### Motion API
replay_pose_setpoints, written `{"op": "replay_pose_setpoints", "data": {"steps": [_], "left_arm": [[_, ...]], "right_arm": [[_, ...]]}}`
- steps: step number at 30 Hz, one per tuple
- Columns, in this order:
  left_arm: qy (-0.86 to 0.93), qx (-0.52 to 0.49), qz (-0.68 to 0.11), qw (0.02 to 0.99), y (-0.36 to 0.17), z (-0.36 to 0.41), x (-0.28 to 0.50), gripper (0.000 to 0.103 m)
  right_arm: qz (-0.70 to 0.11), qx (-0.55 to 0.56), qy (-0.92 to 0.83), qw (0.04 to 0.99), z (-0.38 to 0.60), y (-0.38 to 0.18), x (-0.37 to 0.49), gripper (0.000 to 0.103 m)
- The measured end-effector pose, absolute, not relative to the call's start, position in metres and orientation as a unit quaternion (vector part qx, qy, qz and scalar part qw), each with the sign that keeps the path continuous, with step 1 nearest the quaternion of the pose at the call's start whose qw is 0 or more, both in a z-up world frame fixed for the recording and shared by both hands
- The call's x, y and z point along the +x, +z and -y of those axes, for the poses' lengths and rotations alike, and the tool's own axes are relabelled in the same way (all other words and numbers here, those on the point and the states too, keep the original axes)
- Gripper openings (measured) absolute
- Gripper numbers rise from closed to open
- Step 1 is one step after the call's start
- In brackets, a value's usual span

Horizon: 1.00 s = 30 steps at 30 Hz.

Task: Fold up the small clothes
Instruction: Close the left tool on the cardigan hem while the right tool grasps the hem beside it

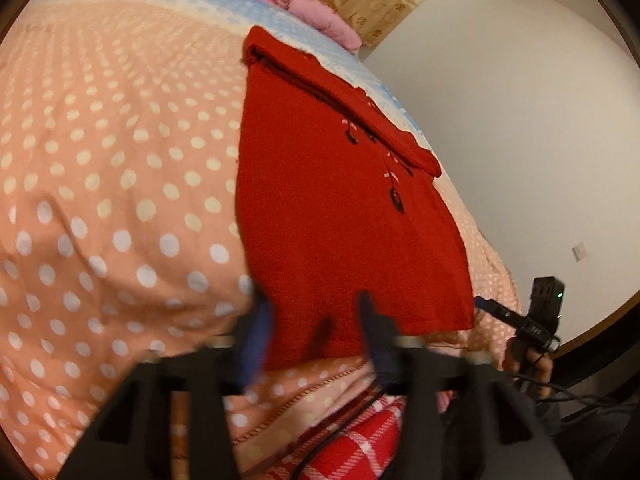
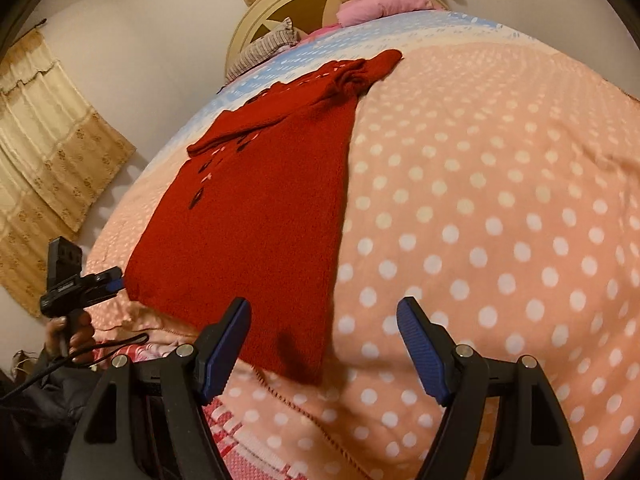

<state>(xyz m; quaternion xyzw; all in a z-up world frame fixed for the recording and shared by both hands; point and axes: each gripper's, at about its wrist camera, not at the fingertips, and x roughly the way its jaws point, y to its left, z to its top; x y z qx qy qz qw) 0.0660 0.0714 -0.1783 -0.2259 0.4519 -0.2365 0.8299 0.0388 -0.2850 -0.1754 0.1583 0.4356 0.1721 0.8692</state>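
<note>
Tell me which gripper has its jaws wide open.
The right gripper: its blue pads stand far apart near the sweater; the left gripper holds them much closer.

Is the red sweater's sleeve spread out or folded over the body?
Folded: the sleeve lies across the red sweater.

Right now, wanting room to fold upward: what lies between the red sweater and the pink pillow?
Only a bare blue-and-white band of the bedspread, between red sweater and pink pillow; the right wrist view shows it.
</note>
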Motion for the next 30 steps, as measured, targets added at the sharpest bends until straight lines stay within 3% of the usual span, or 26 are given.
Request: {"op": "replay_pose_setpoints", "data": {"steps": [1,9,12,15,18,21,23,30], "left_arm": [[-0.241,-0.228,-0.454,0.827,-0.179,-0.071,0.067,0.01],[-0.236,-0.227,-0.454,0.829,-0.182,-0.068,0.069,0.01],[-0.244,-0.248,-0.455,0.82,-0.186,-0.068,0.071,0.022],[-0.264,-0.264,-0.45,0.811,-0.186,-0.068,0.07,0.04],[-0.267,-0.269,-0.451,0.808,-0.186,-0.068,0.071,0.042],[-0.264,-0.262,-0.454,0.81,-0.184,-0.07,0.07,0.032],[-0.259,-0.246,-0.454,0.817,-0.181,-0.073,0.069,0.009],[-0.268,-0.244,-0.423,0.83,-0.165,-0.083,0.064,0.009]], "right_arm": [[-0.436,0.162,0.176,0.868,0.284,-0.176,0.039,0.076],[-0.461,0.157,0.206,0.849,0.268,-0.183,0.036,0.074],[-0.468,0.167,0.223,0.839,0.265,-0.186,0.037,0.054],[-0.477,0.191,0.233,0.826,0.264,-0.196,0.039,0.052],[-0.483,0.192,0.241,0.819,0.257,-0.202,0.04,0.042],[-0.468,0.183,0.238,0.831,0.257,-0.195,0.038,0.021],[-0.45,0.184,0.24,0.84,0.26,-0.185,0.036,0.013],[-0.416,0.193,0.248,0.853,0.27,-0.171,0.034,0.01]]}}
